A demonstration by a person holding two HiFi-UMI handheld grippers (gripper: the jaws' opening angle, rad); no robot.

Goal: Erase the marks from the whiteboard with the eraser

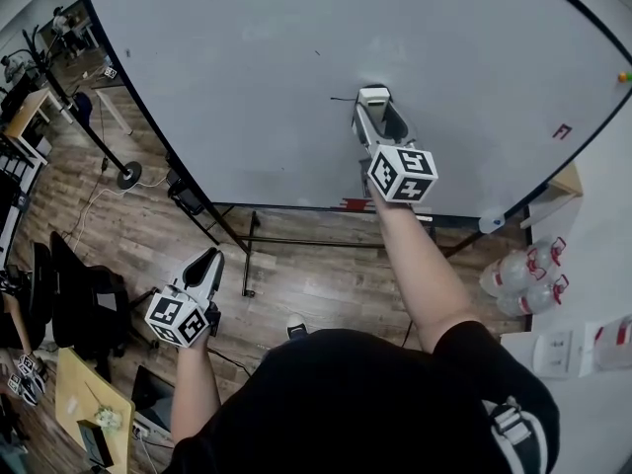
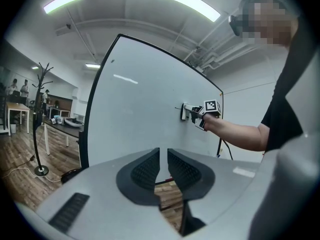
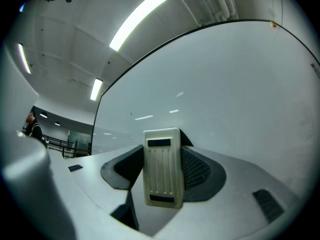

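The eraser, a pale ribbed block, sits upright between the jaws of the right gripper, which are clamped on its two sides. In the head view its face is pressed flat against the whiteboard, about the middle of the board's width and in its lower half. A short dark mark lies on the board just to the left of the eraser, and a small red mark sits well off toward the board's right edge. The right arm reaches straight out to the board. The left gripper hangs low and well apart from the board, over the wooden floor; in its own view its jaws are drawn almost together, with only a thin slit between the pads and nothing in it. Clear water bottles with red caps stand on the floor at the right below the board, and a black office chair stands at the left.
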